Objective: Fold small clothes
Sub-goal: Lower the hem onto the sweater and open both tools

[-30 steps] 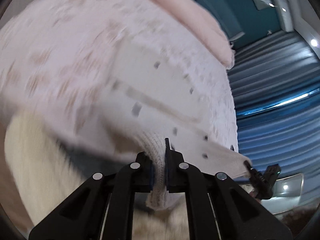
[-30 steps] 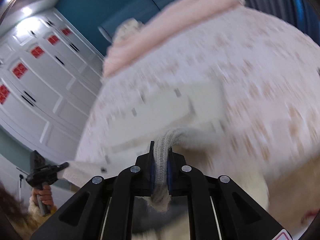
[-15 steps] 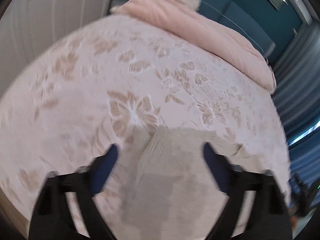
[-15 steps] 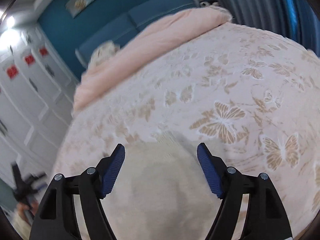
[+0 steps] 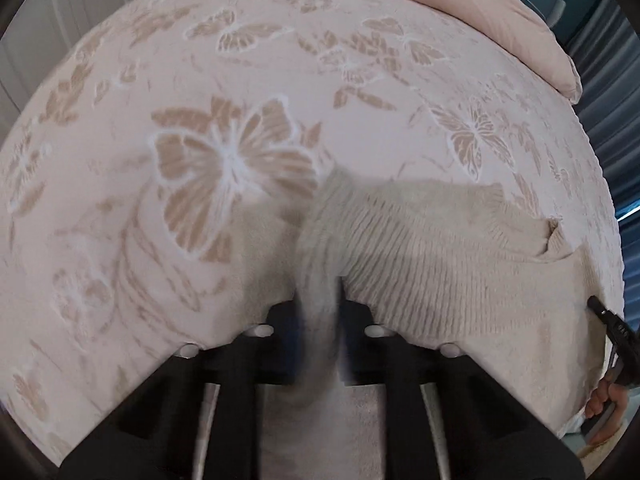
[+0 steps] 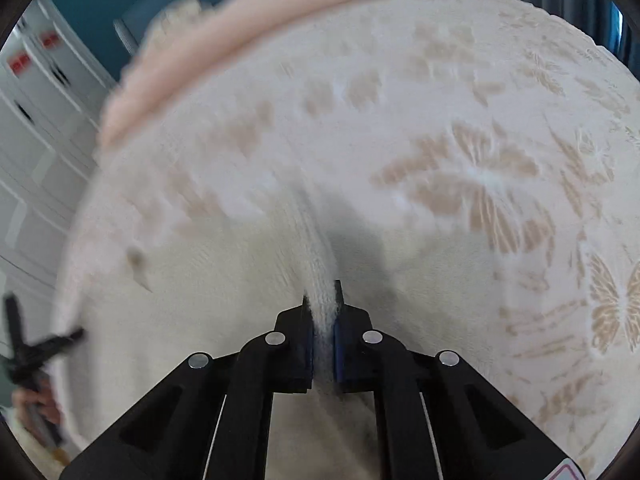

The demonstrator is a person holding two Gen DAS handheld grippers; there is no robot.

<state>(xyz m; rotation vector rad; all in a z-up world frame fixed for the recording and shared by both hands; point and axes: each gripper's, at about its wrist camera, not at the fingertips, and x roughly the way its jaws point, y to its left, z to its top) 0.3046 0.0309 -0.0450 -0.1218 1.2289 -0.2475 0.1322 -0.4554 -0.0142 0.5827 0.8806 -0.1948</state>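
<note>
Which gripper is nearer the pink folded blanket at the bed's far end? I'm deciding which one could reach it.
Neither clearly. The left gripper and right gripper both pinch the cream knit garment, with butterfly bedspread between them and the pink blanket.

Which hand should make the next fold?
Neither alone. The left gripper and the right gripper are both shut on the cream sweater on the butterfly bedspread, so they would likely lift together.

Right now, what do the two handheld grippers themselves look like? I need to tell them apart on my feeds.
They look alike. The right gripper has matte black angular fingers, blue pads, round silver fasteners and triangular cut-outs; a pink-edged white label shows at the frame's lower right corner. The left gripper has the same black build and silver fasteners, but it is blurred. No cables or sleeves are visible.
</note>
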